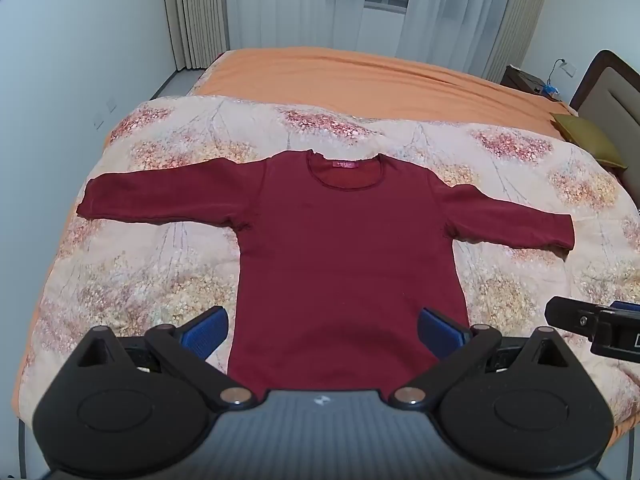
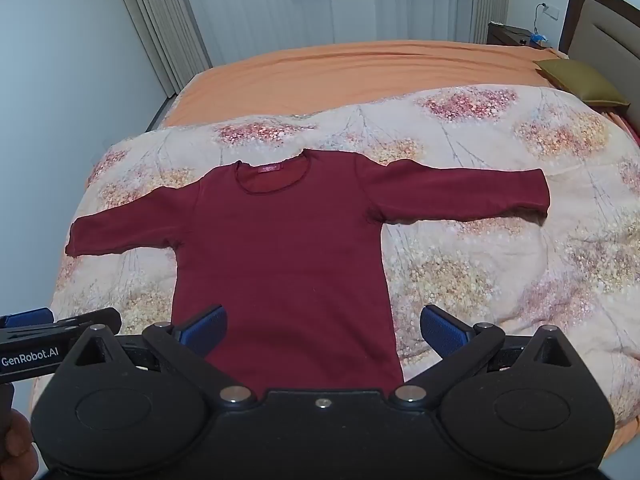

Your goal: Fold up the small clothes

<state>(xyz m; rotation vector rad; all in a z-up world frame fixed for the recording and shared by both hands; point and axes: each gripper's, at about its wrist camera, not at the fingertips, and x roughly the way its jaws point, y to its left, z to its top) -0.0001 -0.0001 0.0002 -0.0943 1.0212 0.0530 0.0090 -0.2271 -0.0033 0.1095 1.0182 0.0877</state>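
A dark red long-sleeved shirt [image 1: 340, 240] [image 2: 280, 240] lies flat on a floral quilt, front up, both sleeves spread out sideways and the neckline with its pink label at the far end. My left gripper [image 1: 322, 330] hovers above the shirt's lower hem, wide open, nothing between its blue pads [image 1: 204, 334]. My right gripper [image 2: 322, 332] hangs over the hem's right part, also wide open and holding nothing. The right gripper's side shows at the right edge of the left wrist view [image 1: 592, 326]; the left gripper shows at the left edge of the right wrist view [image 2: 60, 330].
The floral quilt [image 1: 160, 280] [image 2: 500, 260] covers the near part of a bed with an orange sheet [image 1: 340, 76] [image 2: 340, 72]. An olive pillow [image 2: 580, 80] and a headboard [image 2: 600, 36] are at the right. Curtains and a window stand behind. A hand [image 2: 16, 448] shows low left.
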